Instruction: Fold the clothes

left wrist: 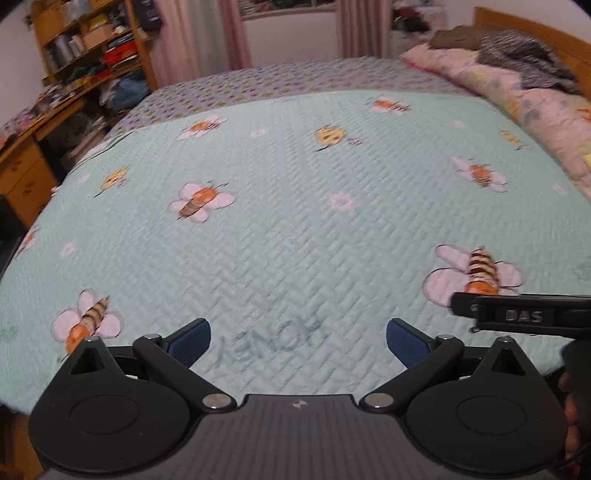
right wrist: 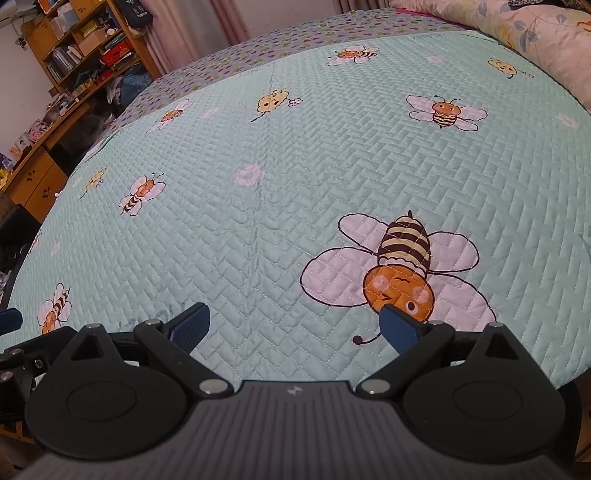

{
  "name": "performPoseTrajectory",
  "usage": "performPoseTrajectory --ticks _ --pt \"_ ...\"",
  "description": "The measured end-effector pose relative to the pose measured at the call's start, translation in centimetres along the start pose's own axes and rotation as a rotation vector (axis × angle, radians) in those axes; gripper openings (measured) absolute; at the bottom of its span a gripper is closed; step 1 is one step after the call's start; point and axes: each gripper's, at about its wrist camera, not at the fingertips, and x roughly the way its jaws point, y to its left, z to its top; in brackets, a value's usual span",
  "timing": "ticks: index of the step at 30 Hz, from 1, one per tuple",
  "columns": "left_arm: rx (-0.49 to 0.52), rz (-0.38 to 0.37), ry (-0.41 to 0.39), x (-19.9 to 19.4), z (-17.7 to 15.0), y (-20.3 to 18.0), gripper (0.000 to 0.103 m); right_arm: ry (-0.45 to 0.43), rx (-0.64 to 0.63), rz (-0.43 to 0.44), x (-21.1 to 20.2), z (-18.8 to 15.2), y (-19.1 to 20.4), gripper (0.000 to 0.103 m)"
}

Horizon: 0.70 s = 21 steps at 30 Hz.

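Observation:
A mint-green quilted cover (left wrist: pixel 295 206) printed with bees lies flat over the bed and fills both views. No garment lies on it near me. At the head of the bed, a grey patterned garment (left wrist: pixel 524 55) and a brown one (left wrist: pixel 458 37) are heaped on a rolled pink duvet (left wrist: pixel 524 107). My left gripper (left wrist: pixel 299 341) hovers over the cover's near edge, open, with only the faint word printed on the cover between its blue pads. My right gripper (right wrist: pixel 295 326) is open too, its right pad (right wrist: pixel 400 330) over a large bee (right wrist: pixel 399 273). Nothing is held.
Wooden shelves (left wrist: pixel 88 44) crammed with boxes and a desk (left wrist: pixel 29 162) stand left of the bed. Pink curtains (left wrist: pixel 229 33) hang behind it, and a wooden headboard (left wrist: pixel 554 33) is at the far right. A black bar of the right-hand tool (left wrist: pixel 524 315) crosses the left wrist view.

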Motion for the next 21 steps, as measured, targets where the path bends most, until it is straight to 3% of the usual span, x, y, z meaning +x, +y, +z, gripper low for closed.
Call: performPoseTrajectory --ticks 21 --pt "-0.019 -0.053 0.070 1.2 0.0 0.3 0.101 0.004 -0.003 -0.003 0.0 0.0 0.1 0.098"
